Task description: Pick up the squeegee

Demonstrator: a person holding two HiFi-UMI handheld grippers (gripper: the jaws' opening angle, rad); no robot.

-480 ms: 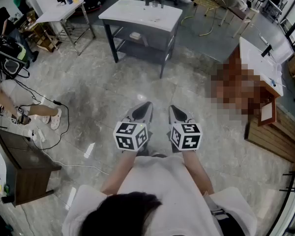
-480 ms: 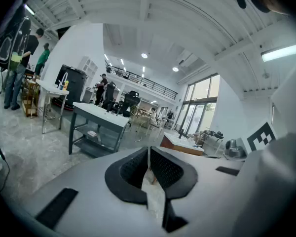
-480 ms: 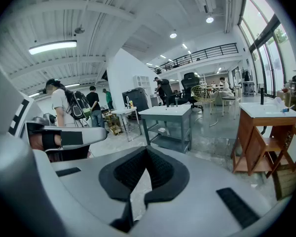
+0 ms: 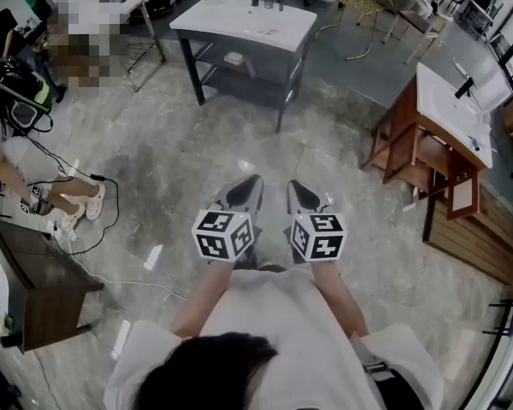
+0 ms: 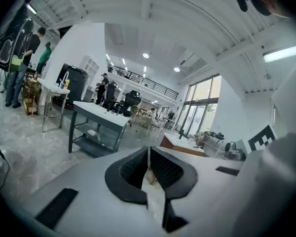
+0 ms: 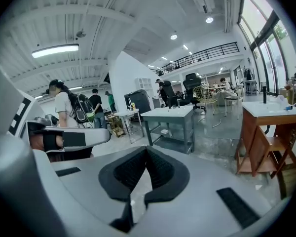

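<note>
I see no squeegee that I can make out in any view. My left gripper [image 4: 253, 179] and my right gripper [image 4: 293, 184] are held side by side in front of the person's chest, above the grey stone floor [image 4: 197, 156]. They point ahead and slightly down. In the left gripper view the black pads of the left gripper [image 5: 148, 150] meet at the tip with nothing between them. The right gripper [image 6: 146, 150] is shut in the same way and is empty.
A dark-framed table with a white top [image 4: 244, 20] stands ahead, with a small pale item on its lower shelf [image 4: 234, 60]. A wooden stand with a white top [image 4: 449, 109] is at the right. A dark cabinet [image 4: 34, 289] and cables [image 4: 77, 246] lie at the left. People stand further back.
</note>
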